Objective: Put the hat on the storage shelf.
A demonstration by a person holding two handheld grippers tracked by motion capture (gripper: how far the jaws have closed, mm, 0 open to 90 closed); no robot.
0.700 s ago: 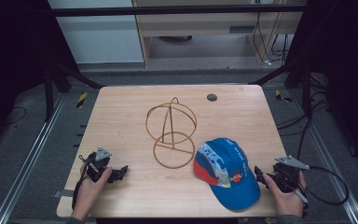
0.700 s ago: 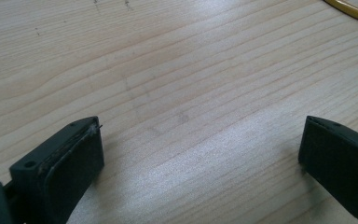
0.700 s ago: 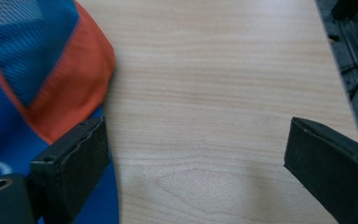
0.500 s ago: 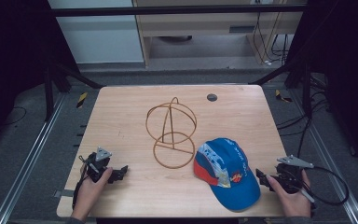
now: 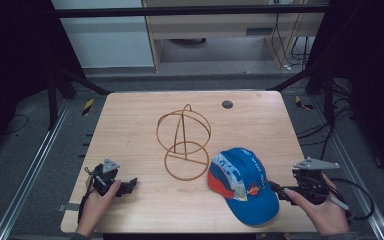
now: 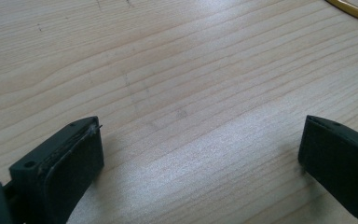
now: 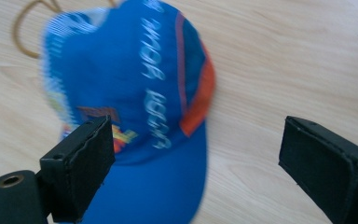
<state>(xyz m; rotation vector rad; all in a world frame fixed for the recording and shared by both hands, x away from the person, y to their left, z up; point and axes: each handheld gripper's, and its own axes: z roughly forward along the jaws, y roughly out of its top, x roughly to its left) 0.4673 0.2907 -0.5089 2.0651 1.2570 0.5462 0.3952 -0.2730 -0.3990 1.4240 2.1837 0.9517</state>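
A blue cap with orange and white panels lies on the wooden table, front right, its brim toward the near edge. In the right gripper view the cap is blurred and spreads under and past the left-hand jaw. My right gripper is just right of the brim. Its jaws stand wide apart and press on nothing, so it is open. My left gripper rests low at the front left and is open over bare wood.
A copper-coloured wire stand made of rings rises at the table's middle, just left of the cap. Its wire shows at a corner and beyond the cap. A small dark disc lies near the far edge.
The right hand has shifted slightly beside the cap's brim. The left hand, the cap and the wire stand have stayed where they were.
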